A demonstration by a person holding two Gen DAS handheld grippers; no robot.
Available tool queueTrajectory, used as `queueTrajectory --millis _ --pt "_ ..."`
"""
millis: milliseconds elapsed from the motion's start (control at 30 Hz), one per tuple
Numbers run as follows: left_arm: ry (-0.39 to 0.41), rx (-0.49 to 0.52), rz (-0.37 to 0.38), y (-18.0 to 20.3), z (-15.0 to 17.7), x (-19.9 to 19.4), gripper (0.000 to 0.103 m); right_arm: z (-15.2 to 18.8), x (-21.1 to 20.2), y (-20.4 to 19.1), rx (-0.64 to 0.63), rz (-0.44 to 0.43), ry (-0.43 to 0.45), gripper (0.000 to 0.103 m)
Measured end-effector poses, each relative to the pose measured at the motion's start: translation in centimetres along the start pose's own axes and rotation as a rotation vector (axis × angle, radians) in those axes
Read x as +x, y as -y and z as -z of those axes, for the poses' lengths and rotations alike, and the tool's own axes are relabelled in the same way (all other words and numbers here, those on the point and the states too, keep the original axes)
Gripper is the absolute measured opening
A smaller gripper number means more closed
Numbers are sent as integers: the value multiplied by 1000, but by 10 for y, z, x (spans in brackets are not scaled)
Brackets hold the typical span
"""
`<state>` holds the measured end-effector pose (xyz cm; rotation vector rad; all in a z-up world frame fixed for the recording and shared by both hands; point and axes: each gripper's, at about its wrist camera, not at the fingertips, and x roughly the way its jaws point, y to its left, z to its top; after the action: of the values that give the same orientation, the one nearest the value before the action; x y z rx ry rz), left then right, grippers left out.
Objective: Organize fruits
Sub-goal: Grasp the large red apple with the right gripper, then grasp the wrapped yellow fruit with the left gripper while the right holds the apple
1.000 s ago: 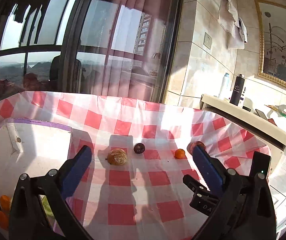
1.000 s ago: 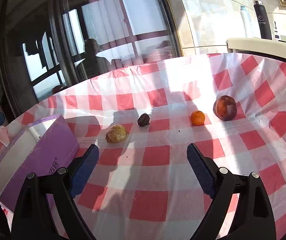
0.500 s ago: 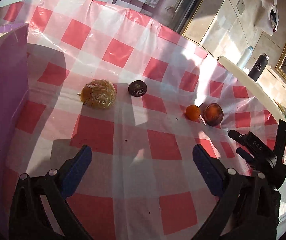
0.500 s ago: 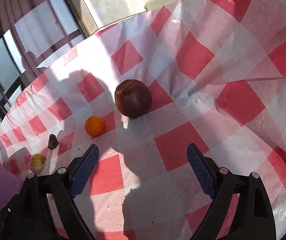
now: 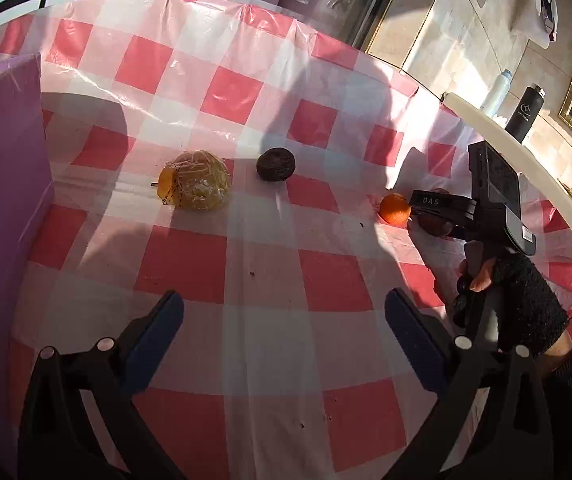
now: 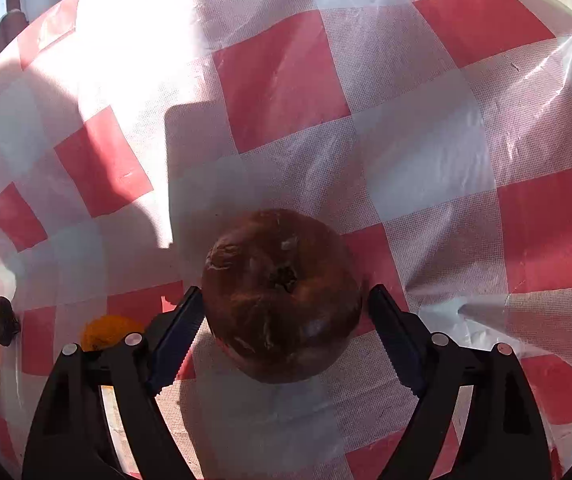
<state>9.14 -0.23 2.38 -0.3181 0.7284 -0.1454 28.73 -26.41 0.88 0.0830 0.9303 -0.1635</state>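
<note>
The right gripper (image 6: 282, 312) has come down over the big dark-red fruit (image 6: 280, 296) — a pomegranate by the look of its crown — and its fingers (image 6: 178, 332) have just been closing, with the fruit between them. The left pad looks to be touching the skin; on the right a thin gap seems to remain, so this is not yet a firm pinch. The fruit sits on the checked cloth of the bench (image 6: 286, 76), close to its right-hand side.

To do this step well, I judge the fingers should finish closing across the fruit's widest girth, keeping it centred so it does not squirt forward out of the pads. It is round and hard-skinned and would roll freely on the slick plastic cloth. Squeeze gently, then lift straight up before carrying.

The small orange (image 5: 395, 209) lies just beside the left finger, so a sideways drag could knock it. The left gripper (image 5: 284, 332) hangs over bare cloth with fingers spread wide and nothing between them. Ahead of it lie a yellow fruit in clear wrap (image 5: 195, 181) and a small dark fruit (image 5: 276, 164), well apart from each other.

The purple box (image 5: 2, 184) stands at the bench's far left. I judge the path there to run above the other fruits, over open cloth. The bench edge is near on the right, so any roll that way risks a fall.
</note>
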Motion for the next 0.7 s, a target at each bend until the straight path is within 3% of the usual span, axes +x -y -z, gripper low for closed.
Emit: queueTrajectory --millis 100,200,500,633,700 --pt "-1 -5 -2 -1 0 0 101 1 -3 0 -6 -3 14 62" --pt "5 -20 -2 -3 -1 -1 101 18 -17 9 37 -40 23 61" --pt "13 -43 7 -7 -1 -1 101 112 -89 17 148 -312 109 61" --pt "0 -52 47 -10 0 -1 101 123 -99 11 176 -369 132 61" --pt "-8 -71 27 -13 -1 1 101 120 -90 18 213 -384 111 61"
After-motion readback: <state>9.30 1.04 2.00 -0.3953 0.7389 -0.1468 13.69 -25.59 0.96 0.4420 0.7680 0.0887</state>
